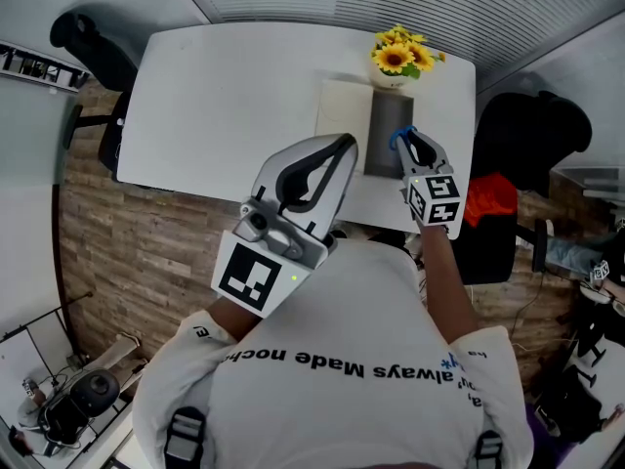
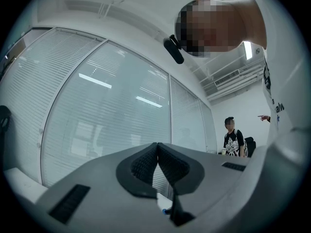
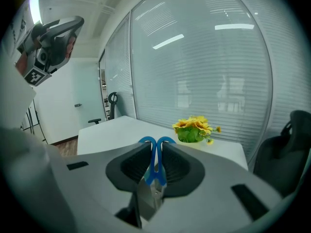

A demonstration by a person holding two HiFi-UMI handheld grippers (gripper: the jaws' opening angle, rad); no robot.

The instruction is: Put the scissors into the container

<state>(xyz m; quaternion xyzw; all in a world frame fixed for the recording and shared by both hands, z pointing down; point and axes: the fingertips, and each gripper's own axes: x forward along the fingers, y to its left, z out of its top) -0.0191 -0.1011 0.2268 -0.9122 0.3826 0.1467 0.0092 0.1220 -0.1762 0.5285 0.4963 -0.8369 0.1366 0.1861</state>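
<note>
The scissors (image 3: 155, 173) have blue handles and grey blades, and my right gripper (image 3: 155, 148) is shut on them, handle loops sticking out past the jaw tips. In the head view that gripper (image 1: 409, 143) hangs at the right side of the tall dark grey container (image 1: 387, 130), with a blue handle loop (image 1: 397, 138) showing at its tip. The container stands on the white table (image 1: 234, 96) next to a beige mat (image 1: 343, 110). My left gripper (image 1: 347, 147) is raised near my chest, jaws shut and empty; in the left gripper view its tips (image 2: 157, 148) meet and aim up at a glass wall.
A pot of sunflowers (image 1: 400, 57) stands just behind the container. Black office chairs sit at the table's left (image 1: 93, 47) and right (image 1: 527, 130), the right one with a red item (image 1: 485, 201). A person (image 2: 236, 137) stands far off in the room.
</note>
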